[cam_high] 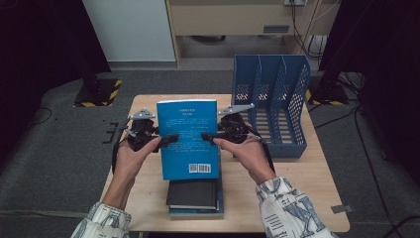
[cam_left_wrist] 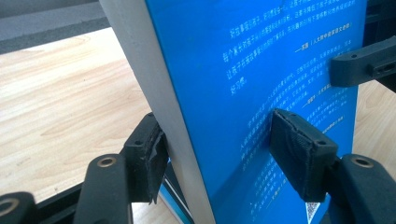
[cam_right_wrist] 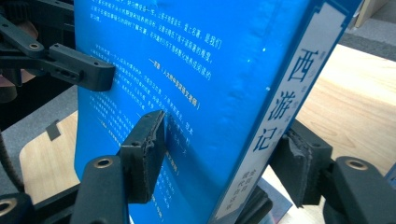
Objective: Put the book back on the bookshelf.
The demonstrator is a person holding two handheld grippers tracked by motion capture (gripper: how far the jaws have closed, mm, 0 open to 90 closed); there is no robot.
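A blue book (cam_high: 188, 139) with white print and a barcode on its cover is held up off the table between both grippers. My left gripper (cam_high: 171, 139) is shut on its left edge; in the left gripper view (cam_left_wrist: 224, 149) one pad presses the blue cover (cam_left_wrist: 261, 60) and the other the side behind the white page edge. My right gripper (cam_high: 207, 136) is shut on the right edge; in the right gripper view (cam_right_wrist: 224, 156) the pads clamp the cover (cam_right_wrist: 187, 56) and the far side by the spine (cam_right_wrist: 289, 93).
A stack of books (cam_high: 194, 196), a dark one on top, lies under the near end of the held book, near the front edge of the wooden table (cam_high: 297, 183). A blue slotted file rack (cam_high: 275, 99) stands at the back right.
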